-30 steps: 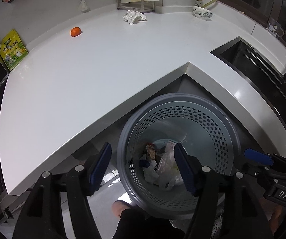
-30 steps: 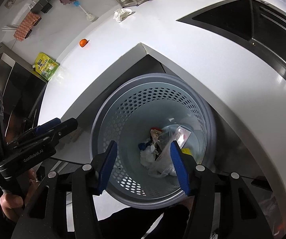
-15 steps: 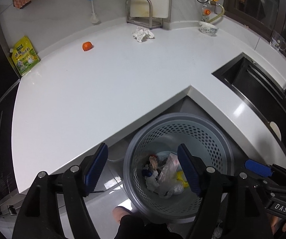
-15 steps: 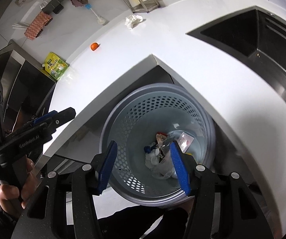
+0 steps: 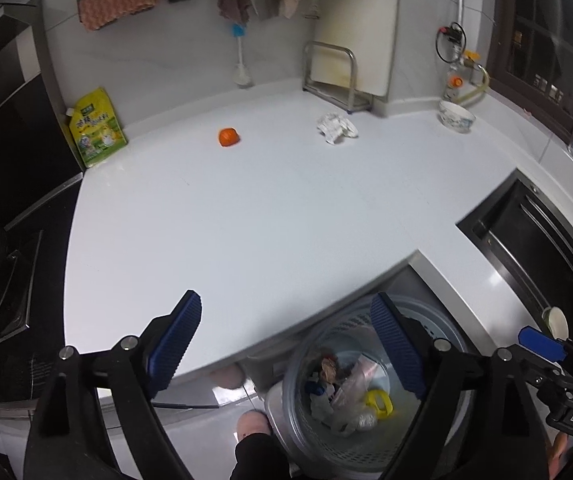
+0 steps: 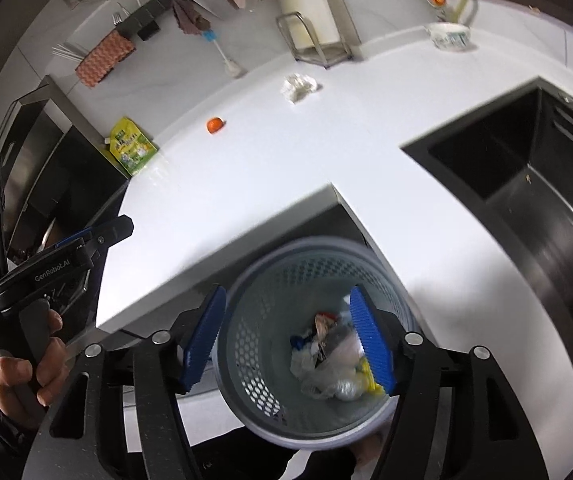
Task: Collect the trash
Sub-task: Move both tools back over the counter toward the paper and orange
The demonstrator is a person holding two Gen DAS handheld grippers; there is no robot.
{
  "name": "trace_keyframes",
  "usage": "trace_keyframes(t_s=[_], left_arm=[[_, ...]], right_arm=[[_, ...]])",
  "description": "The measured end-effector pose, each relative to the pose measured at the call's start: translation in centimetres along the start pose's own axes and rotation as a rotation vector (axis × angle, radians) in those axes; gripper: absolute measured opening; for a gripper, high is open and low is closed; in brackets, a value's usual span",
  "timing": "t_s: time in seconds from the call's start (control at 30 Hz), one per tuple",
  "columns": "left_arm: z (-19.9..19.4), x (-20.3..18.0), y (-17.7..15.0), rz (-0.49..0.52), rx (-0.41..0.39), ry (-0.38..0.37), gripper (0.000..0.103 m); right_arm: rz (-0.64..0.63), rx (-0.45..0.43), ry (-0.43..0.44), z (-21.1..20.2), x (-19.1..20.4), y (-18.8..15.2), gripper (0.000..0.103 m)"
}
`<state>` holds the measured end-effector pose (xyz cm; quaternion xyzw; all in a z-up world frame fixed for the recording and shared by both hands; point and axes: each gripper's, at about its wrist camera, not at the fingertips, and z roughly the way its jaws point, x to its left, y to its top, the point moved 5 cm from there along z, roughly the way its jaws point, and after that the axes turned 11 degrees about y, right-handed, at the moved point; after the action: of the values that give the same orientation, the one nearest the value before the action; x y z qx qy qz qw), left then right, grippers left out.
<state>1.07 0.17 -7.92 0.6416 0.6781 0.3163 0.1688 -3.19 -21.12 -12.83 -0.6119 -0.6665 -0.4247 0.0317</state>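
A grey perforated bin (image 5: pixel 438 332) (image 6: pixel 270 280) stands on the floor below the counter corner, with several pieces of trash in it (image 5: pixel 346 396) (image 6: pixel 326 360). On the white counter (image 5: pixel 246 220) lie a crumpled white paper (image 5: pixel 336 128) (image 6: pixel 298 87) and a small orange thing (image 5: pixel 228 136) (image 6: pixel 215 125), both far back. My left gripper (image 5: pixel 286 348) is open and empty above the counter edge. My right gripper (image 6: pixel 290 340) is open and empty above the bin.
A green-yellow pouch (image 5: pixel 95 132) leans at the back left. A bowl (image 5: pixel 456 116), a metal rack (image 5: pixel 334 76) and a brush (image 5: pixel 241 68) stand along the back wall. A black sink (image 6: pixel 526 184) is on the right, a stove (image 5: pixel 2 280) on the left.
Both grippers have risen and tilted up away from the bin, so more of the counter and back wall shows. Both stay open and empty.
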Motion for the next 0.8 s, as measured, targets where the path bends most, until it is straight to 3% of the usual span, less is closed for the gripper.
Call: trace_keyframes(t_s=[0.4, 0.63, 0.8], left_arm=[[2.2, 3.3, 5.8, -0.029, -0.068, 0.019, 0.096], [6.9, 5.6, 10.1, -0.016, -0.062, 0.009, 0.097], [11.9, 7.1, 13.3, -0.012, -0.05, 0.003, 0.097]], right_arm=[[-0.086, -0.054, -0.036, 3.5, 2.5, 6.4, 0.077], [-0.122, -0.059, -0.141, 8.2, 2.3, 11.4, 0.079], [-0.124, -0.054, -0.152, 12.1, 1.7, 15.1, 0.079]])
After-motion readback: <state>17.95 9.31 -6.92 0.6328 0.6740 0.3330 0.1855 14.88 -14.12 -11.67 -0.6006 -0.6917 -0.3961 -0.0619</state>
